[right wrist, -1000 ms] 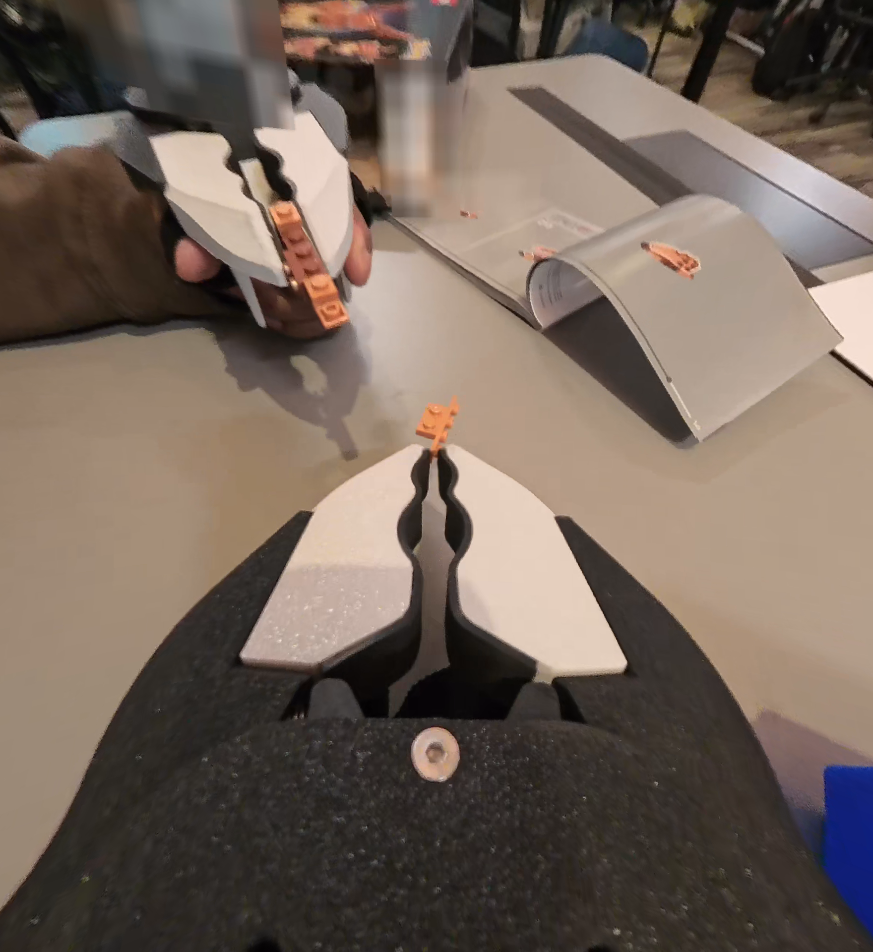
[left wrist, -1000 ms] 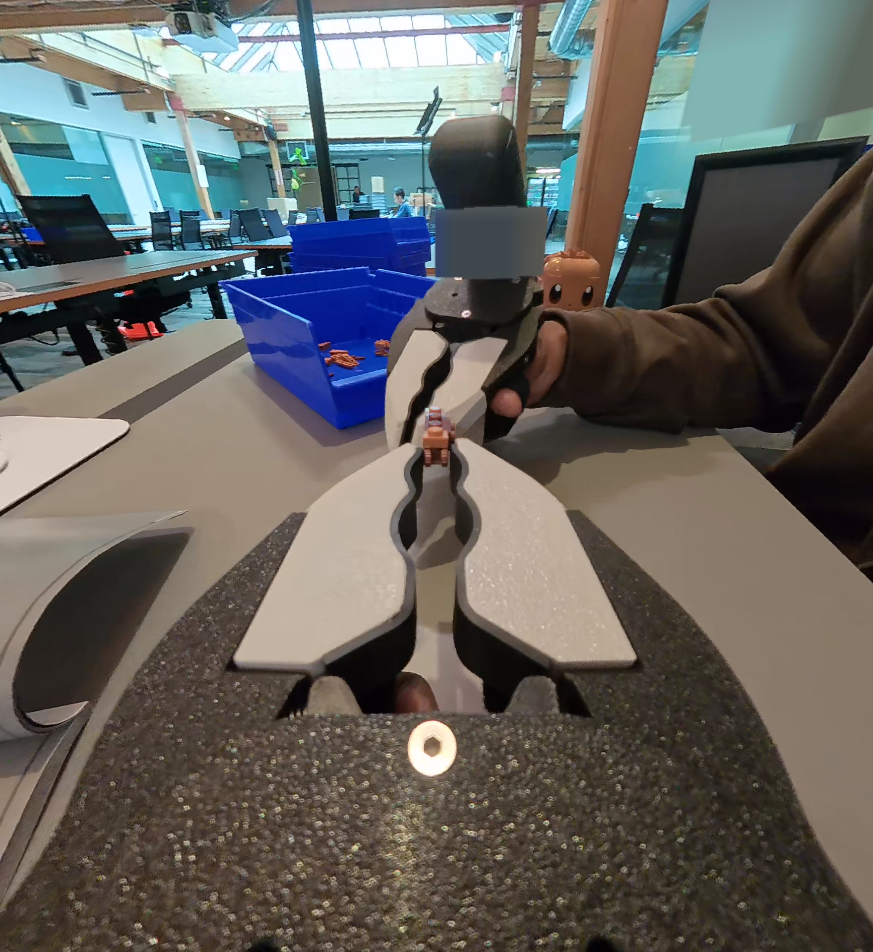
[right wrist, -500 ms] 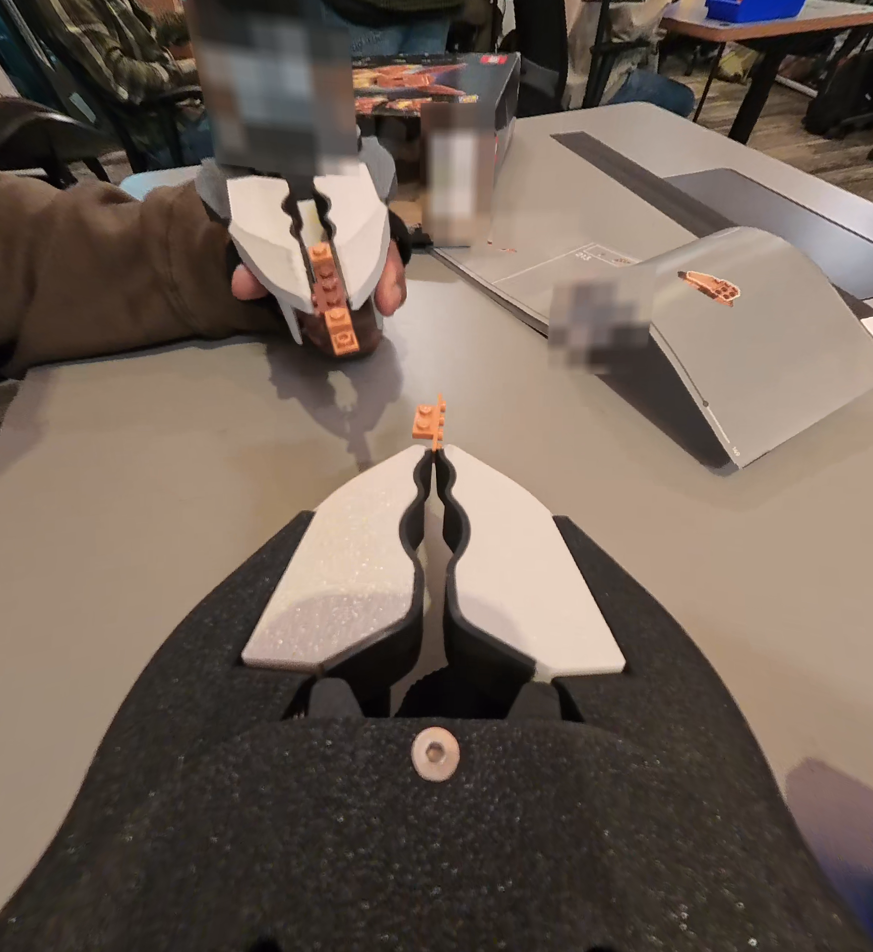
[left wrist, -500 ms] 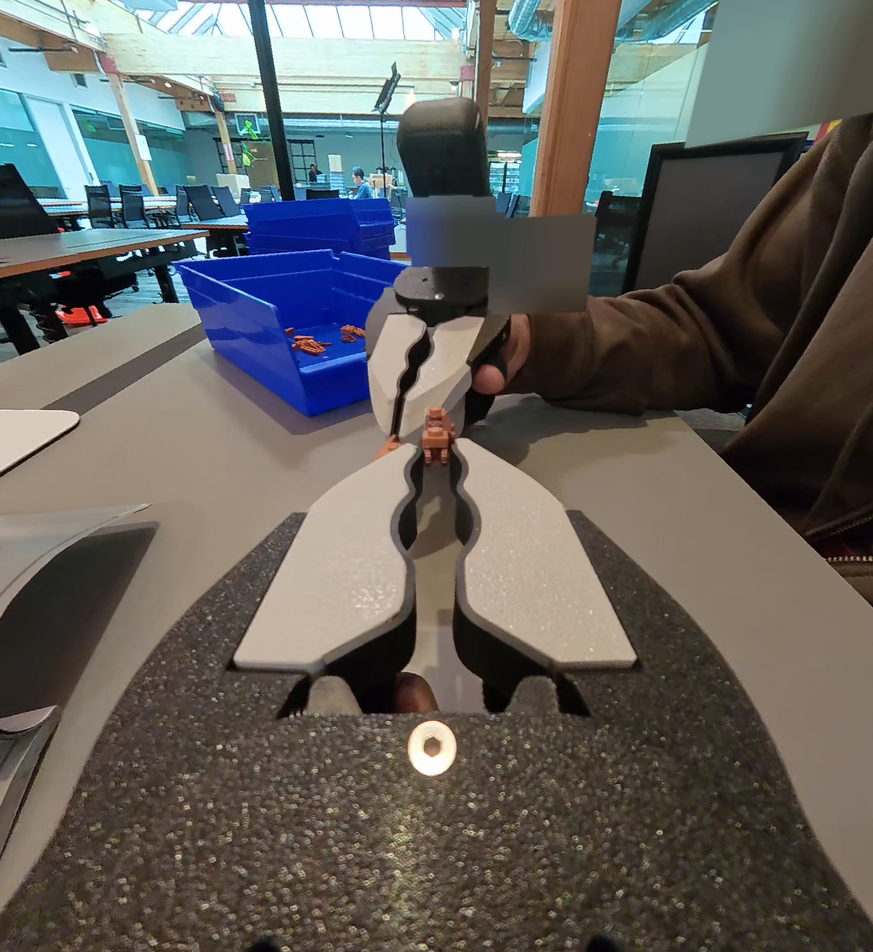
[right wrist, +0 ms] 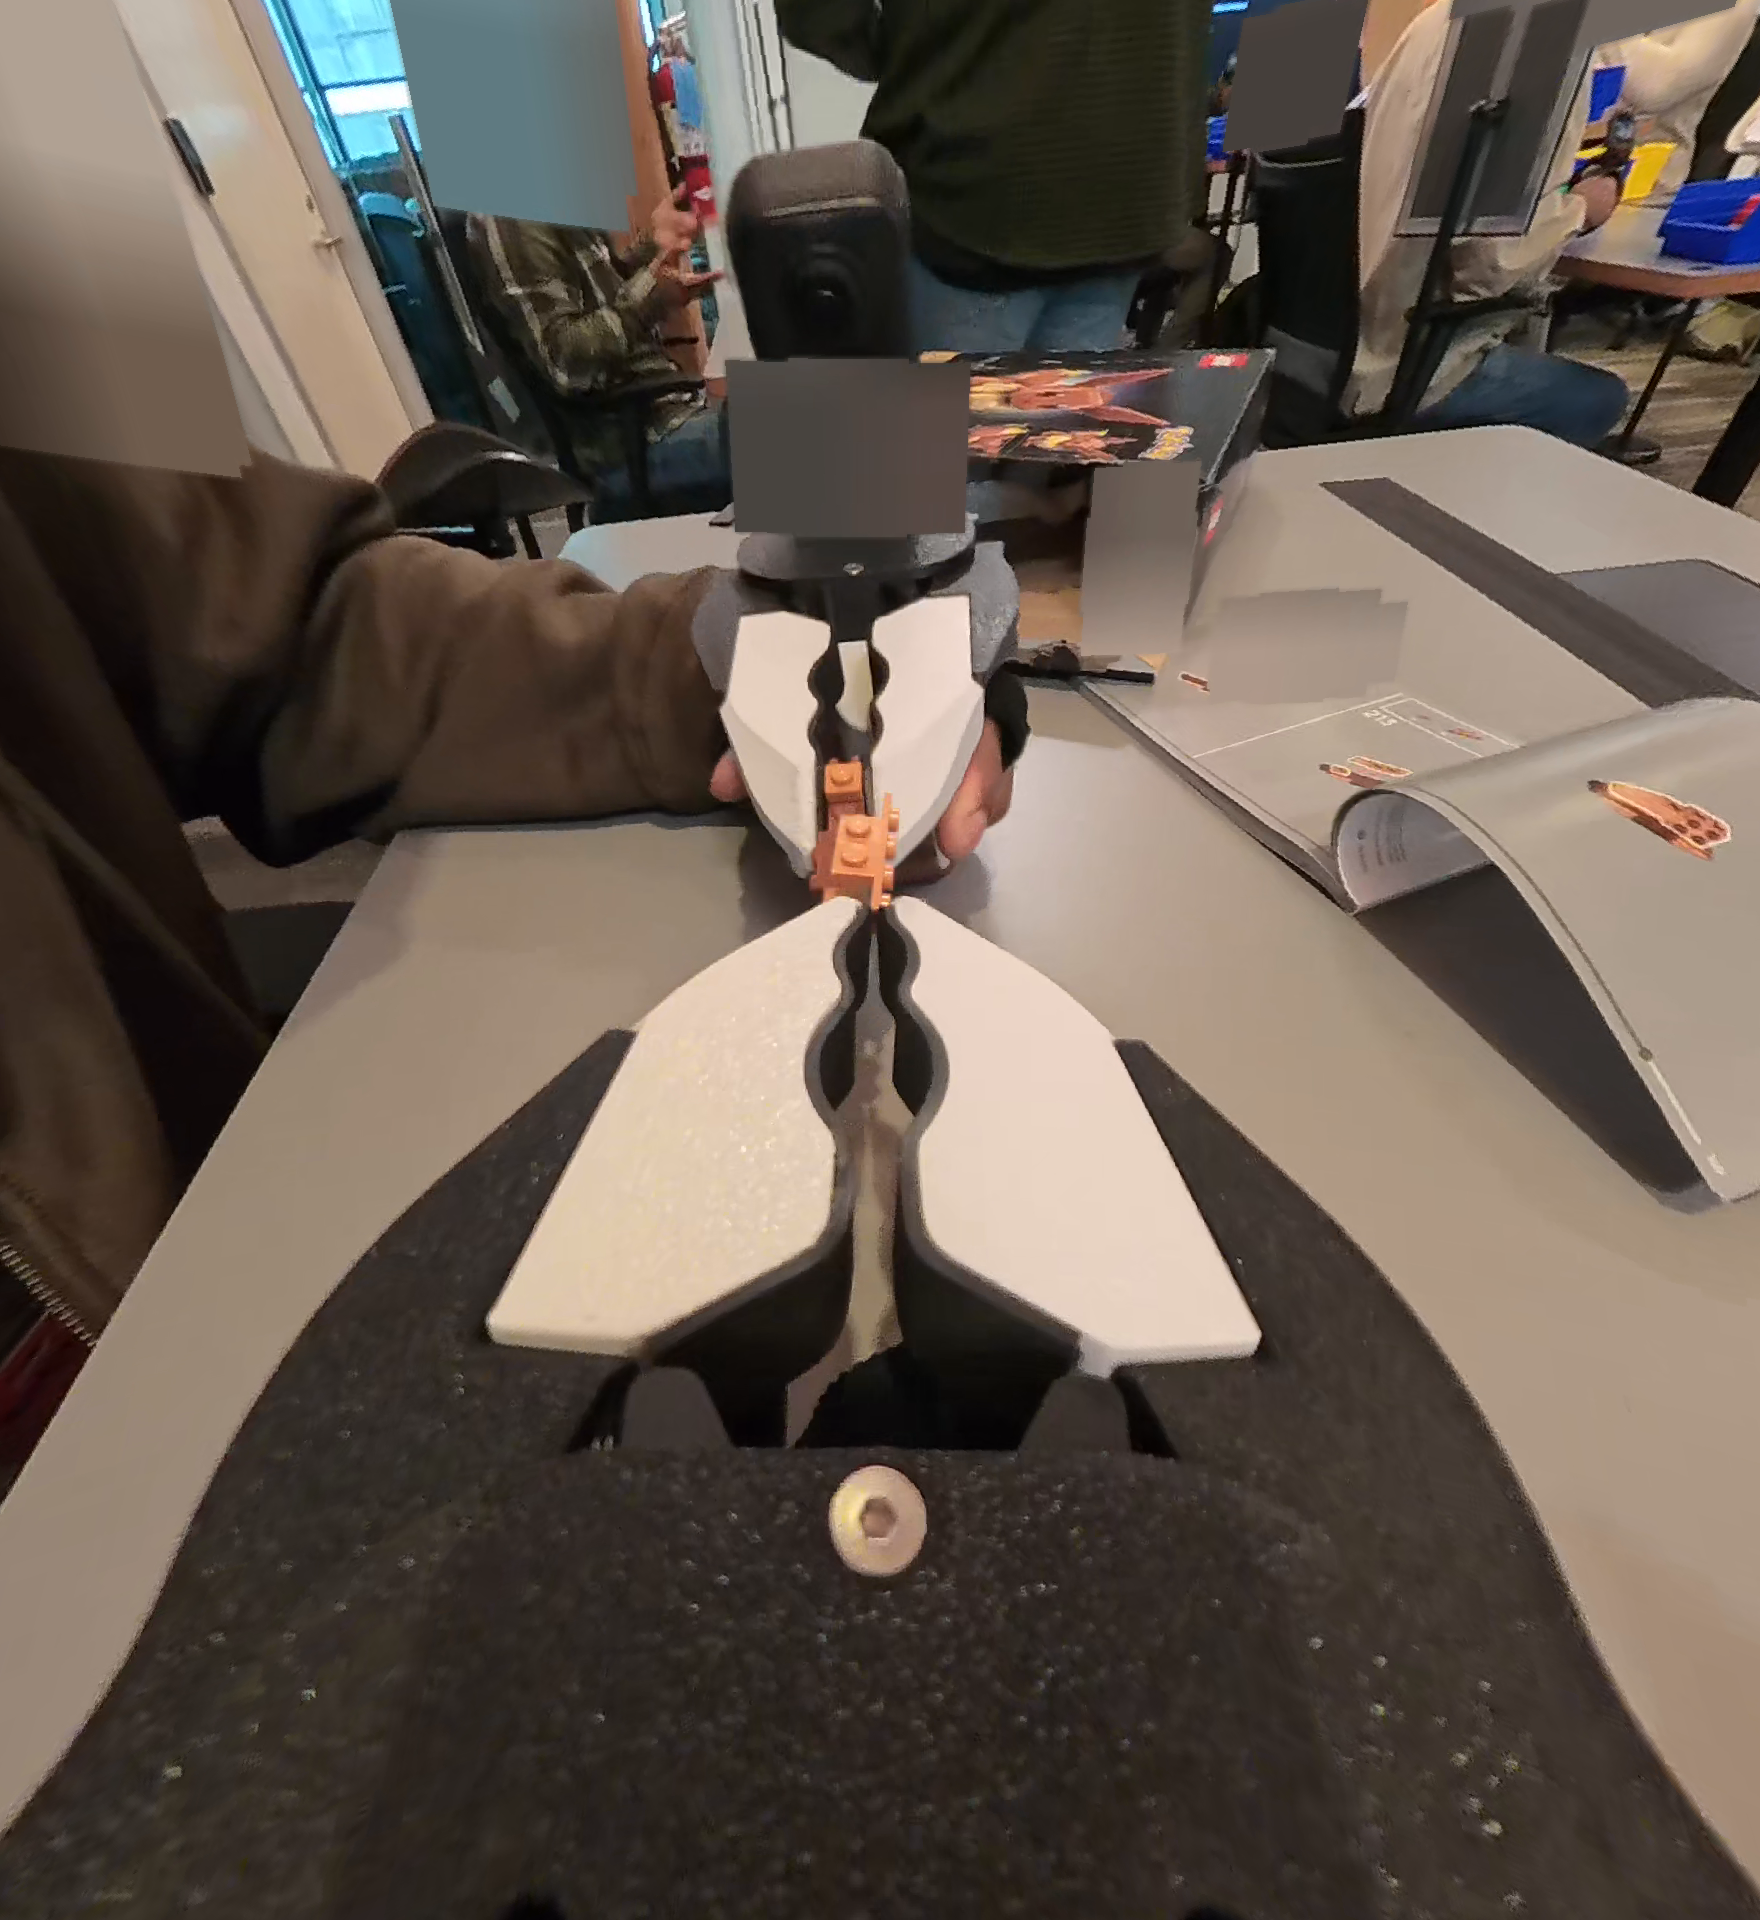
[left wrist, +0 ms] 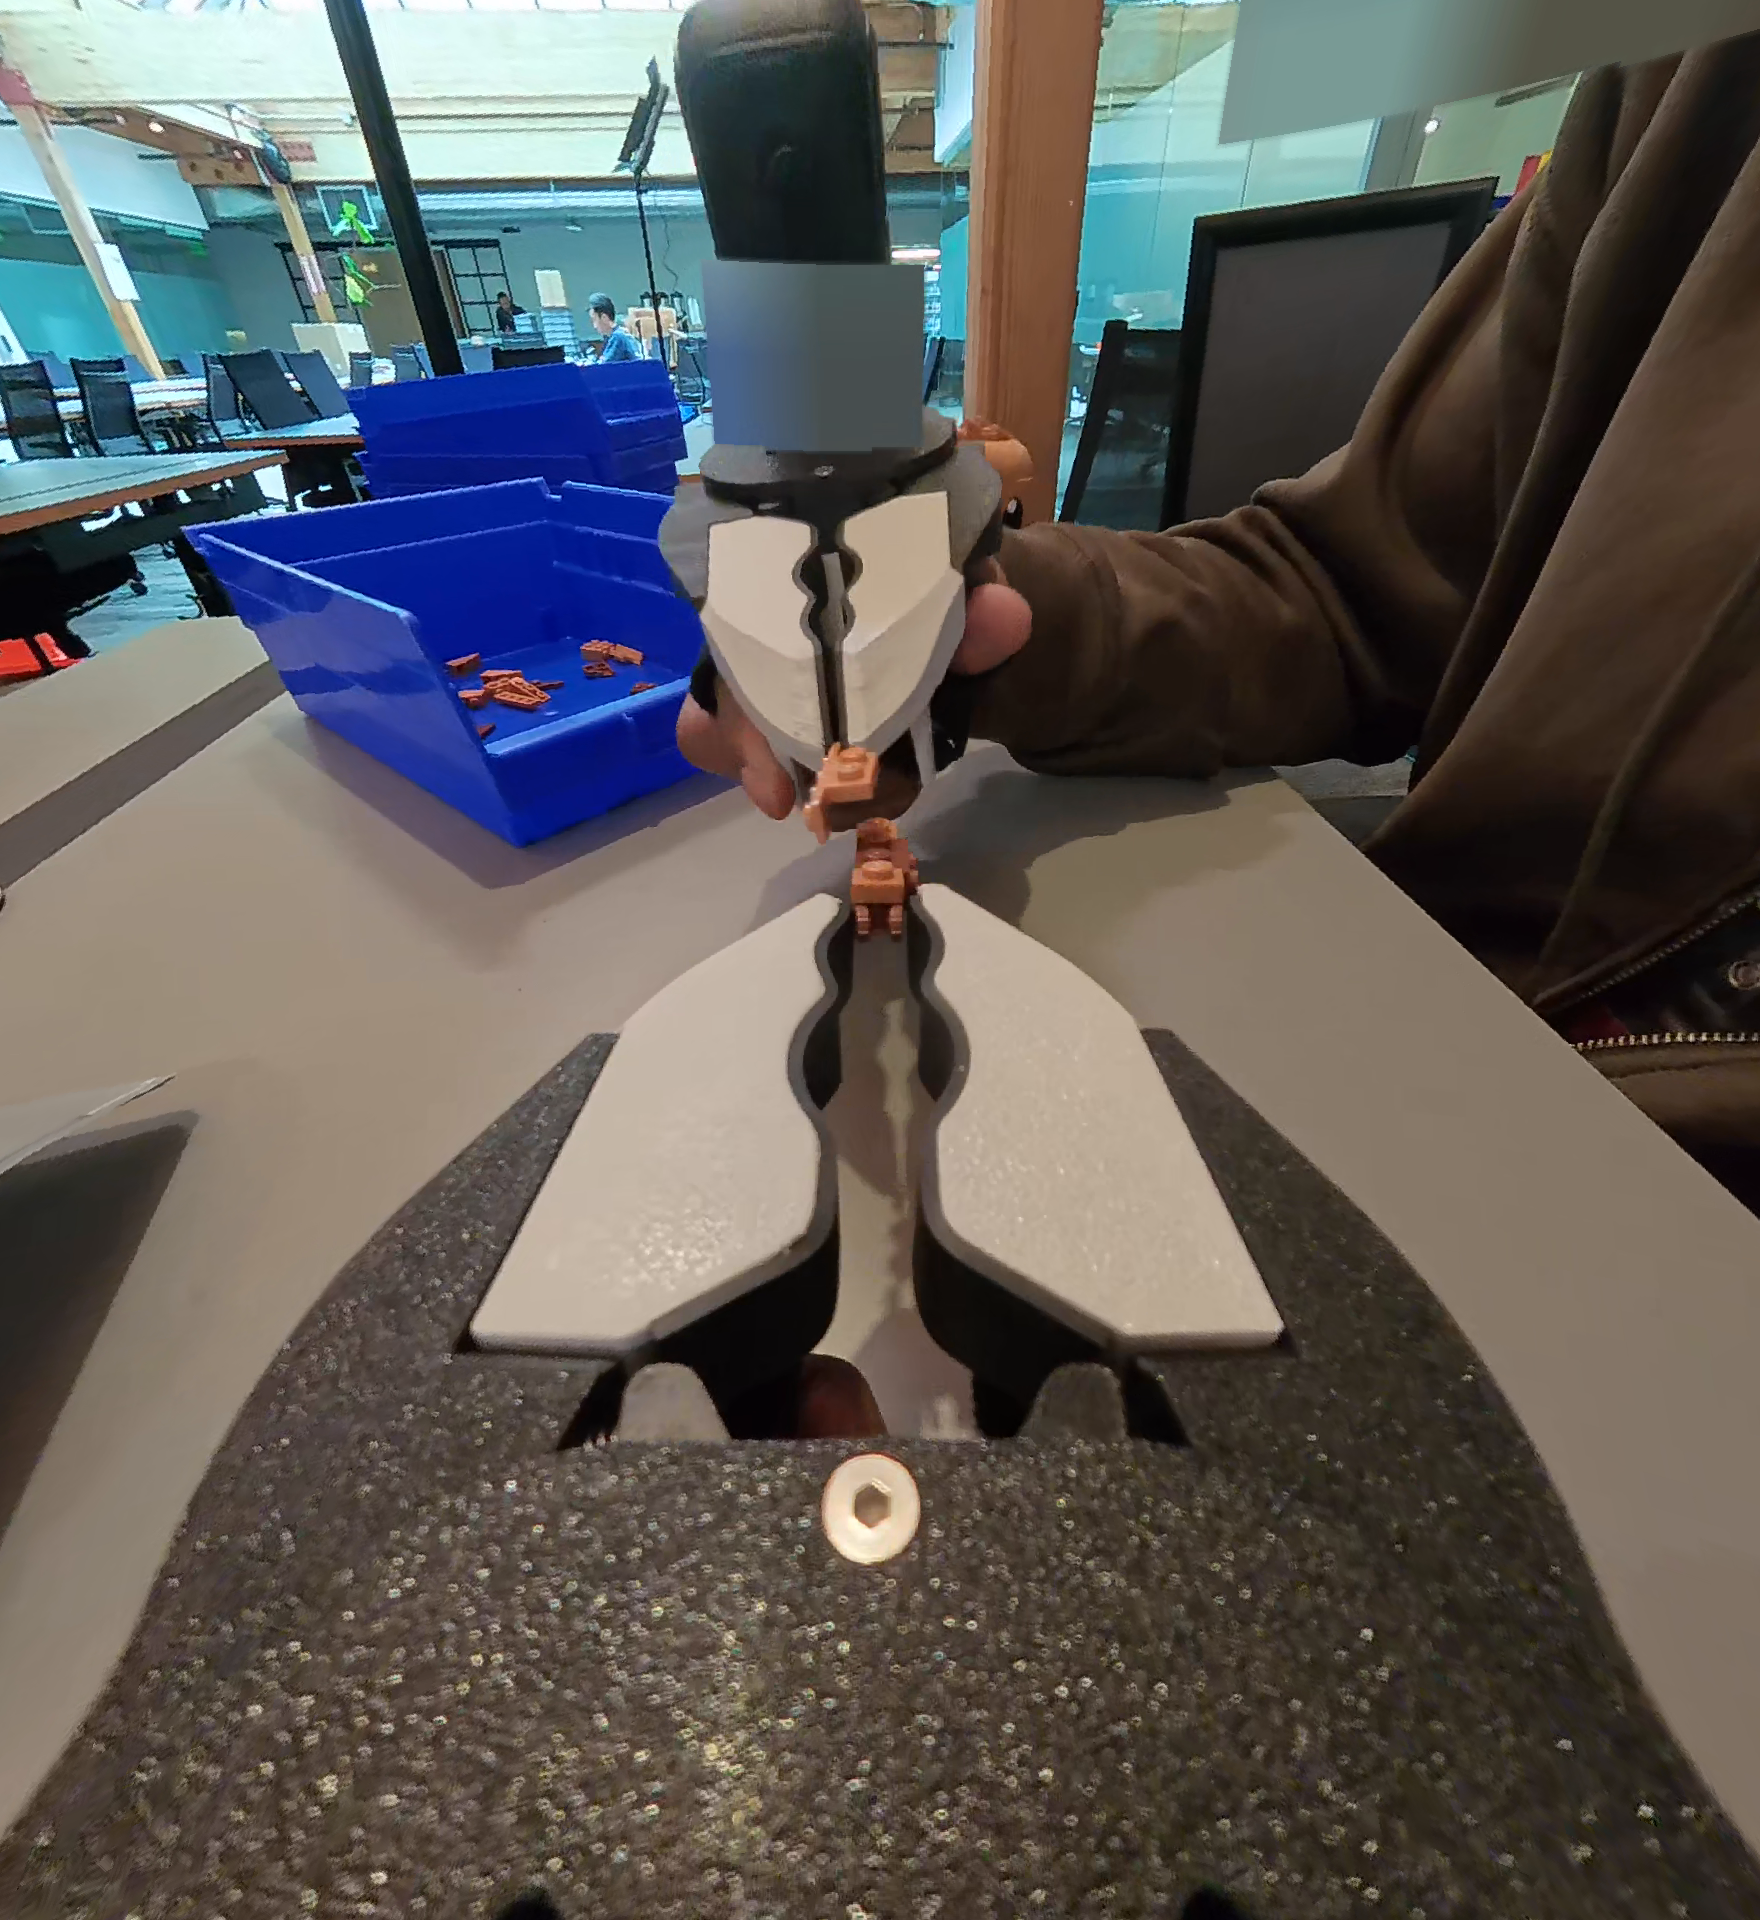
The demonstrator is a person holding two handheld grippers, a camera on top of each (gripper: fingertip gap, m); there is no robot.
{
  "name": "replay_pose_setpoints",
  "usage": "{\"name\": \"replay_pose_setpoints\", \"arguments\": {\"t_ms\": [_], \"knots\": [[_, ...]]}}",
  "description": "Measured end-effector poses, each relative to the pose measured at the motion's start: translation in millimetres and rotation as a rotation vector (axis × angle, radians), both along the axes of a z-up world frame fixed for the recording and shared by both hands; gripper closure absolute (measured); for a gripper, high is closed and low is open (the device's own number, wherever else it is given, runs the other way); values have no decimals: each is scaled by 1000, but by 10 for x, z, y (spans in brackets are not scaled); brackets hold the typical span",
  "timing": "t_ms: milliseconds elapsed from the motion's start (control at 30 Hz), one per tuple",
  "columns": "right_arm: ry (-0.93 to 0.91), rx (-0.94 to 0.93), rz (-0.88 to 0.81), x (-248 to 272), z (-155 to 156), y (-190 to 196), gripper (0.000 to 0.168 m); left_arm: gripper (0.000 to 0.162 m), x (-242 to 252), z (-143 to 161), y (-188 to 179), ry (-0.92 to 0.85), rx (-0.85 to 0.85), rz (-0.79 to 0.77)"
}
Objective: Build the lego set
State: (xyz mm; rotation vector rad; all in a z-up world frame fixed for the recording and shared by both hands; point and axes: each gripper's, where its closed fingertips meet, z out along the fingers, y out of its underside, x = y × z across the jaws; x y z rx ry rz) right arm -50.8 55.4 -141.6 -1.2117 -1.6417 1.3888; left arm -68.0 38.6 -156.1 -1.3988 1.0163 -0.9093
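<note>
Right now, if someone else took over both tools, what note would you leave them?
Left tool: shut on the brown plate stack, above the table.
Right tool: shut on the small orange plate.
The two pieces meet tip to tip; I cannot tell whether they are pressed together.
Loose pieces lie in the blue bin; the booklet lies open.
Left to do: seat the plate, then continue the build.

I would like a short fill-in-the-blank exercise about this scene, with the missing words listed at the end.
1. Each gripper is shut on a small ____-coloured lego piece.
2. Loose pieces lie inside the ____ bin.
3. The open instruction booklet lies on the ____ table.
4. The left gripper and right gripper point ____ each other.

Missing words: orange; blue; grey; toward
</note>
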Motion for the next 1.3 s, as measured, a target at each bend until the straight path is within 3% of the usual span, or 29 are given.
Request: {"name": "replay_pose_setpoints", "arguments": {"t_ms": [567,1300], "knots": [[-38,164,8,-52,21,-139,167,152,66,46,-70,-34,15,-40],[-27,186,5,-60,29,-194,163,152,78,95,-86,-61,46,-40]]}}
